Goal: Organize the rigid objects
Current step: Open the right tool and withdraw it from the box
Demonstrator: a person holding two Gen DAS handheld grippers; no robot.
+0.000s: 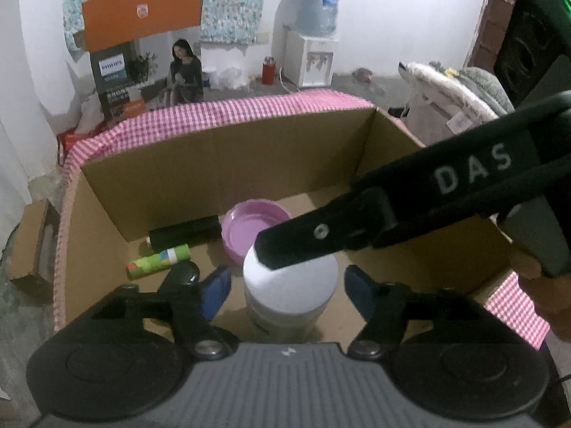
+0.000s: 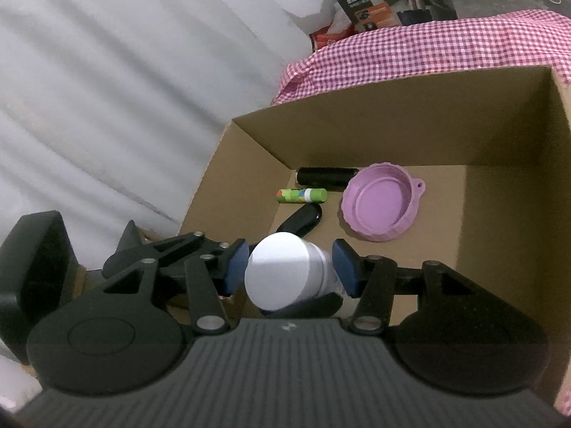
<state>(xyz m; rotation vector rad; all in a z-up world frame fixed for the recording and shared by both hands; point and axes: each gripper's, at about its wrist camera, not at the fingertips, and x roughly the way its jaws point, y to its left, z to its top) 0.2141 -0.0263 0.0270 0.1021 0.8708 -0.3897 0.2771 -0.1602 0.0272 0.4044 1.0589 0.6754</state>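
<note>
A white jar [image 1: 291, 287] with a white lid [image 2: 278, 271] stands inside a cardboard box [image 1: 214, 157], near its front wall. My left gripper [image 1: 287, 292] straddles the jar, open, with a small gap at each blue pad. My right gripper [image 2: 291, 269] is shut on the jar, both pads against it just below the lid. In the left wrist view one right finger [image 1: 321, 235] reaches in from the right across the jar's top. On the box floor behind lie a pink bowl [image 2: 380, 207], a black cylinder [image 2: 326, 176], a green glue stick [image 2: 301, 195] and a black oval item [image 2: 301, 221].
The box [image 2: 392, 114] sits on a pink checked cloth [image 1: 249, 107]; its tall walls close in the far and right sides. A hand [image 1: 542, 296] holds the right gripper at the box's right rim. Beyond are a printed carton [image 1: 114, 82] and a water dispenser [image 1: 314, 57].
</note>
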